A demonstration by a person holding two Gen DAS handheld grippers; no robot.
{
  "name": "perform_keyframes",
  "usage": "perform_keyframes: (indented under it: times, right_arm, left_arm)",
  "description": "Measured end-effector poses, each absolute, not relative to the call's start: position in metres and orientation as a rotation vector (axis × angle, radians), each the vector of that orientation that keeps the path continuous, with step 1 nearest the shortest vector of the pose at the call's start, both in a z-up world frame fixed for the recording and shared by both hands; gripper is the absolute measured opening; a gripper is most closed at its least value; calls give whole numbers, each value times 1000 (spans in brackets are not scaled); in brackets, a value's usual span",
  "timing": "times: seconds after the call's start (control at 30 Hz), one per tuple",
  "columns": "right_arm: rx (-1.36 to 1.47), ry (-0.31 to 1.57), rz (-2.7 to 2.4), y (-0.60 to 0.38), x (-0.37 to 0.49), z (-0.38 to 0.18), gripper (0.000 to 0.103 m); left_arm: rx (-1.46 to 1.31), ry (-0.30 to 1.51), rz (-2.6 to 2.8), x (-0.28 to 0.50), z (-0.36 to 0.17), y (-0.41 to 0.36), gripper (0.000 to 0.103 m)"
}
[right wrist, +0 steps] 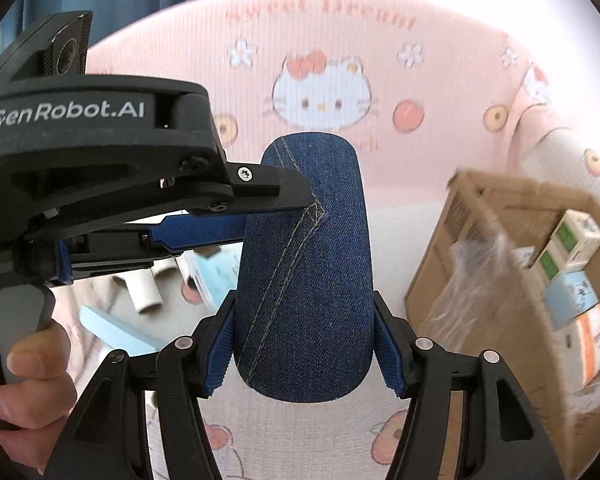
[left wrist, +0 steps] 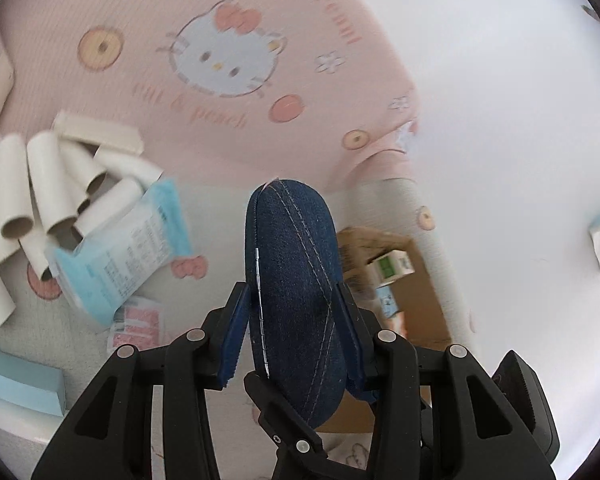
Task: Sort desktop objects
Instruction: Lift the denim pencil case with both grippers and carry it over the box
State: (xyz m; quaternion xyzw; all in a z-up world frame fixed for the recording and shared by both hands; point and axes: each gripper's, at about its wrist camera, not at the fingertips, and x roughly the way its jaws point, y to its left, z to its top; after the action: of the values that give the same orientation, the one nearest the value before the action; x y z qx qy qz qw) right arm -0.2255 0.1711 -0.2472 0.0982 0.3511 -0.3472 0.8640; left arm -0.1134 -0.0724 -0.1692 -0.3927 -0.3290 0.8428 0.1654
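Both grippers clamp one denim case (right wrist: 304, 280) held up off the bedding: the right gripper (right wrist: 304, 344) squeezes its lower end between blue pads, and the left gripper (right wrist: 276, 208) reaches in from the left to pinch its upper part. The case is a dark blue oval with pale stitching and a zipper along one edge. Just right of it and below stands an open cardboard box (right wrist: 460, 280) holding small cartons, with pink cartoon-print bedding (right wrist: 380, 52) beyond, while white paper tubes (left wrist: 40, 200) lie off to the left.
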Motion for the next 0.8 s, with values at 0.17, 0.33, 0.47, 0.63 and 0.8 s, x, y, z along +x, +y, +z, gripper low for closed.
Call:
perform_keyframes:
  times: [0.17,0.33,0.47,0.63,0.8]
  right_arm:
    - [174,679,-735,178,-241,-224,59]
    - [179,634,-725,186,-243,-214,59]
    - [157,620,-732,185,-250,-200,59]
    - [136,604,-745,185,-258,-185,59]
    - [119,594,-790,170,-267,-172,59]
  left_arm:
    - [-1064,-844,2441,-102,-143,-54,46]
    - [-1022,-805,2448,-99,-126,-45,46]
    - [-994,-797,2459,-97,-116,-38,46]
    - [-963,-733,2458,-99,-106,-22,46]
    - [-937,-717,2422,-111,-95,0,46]
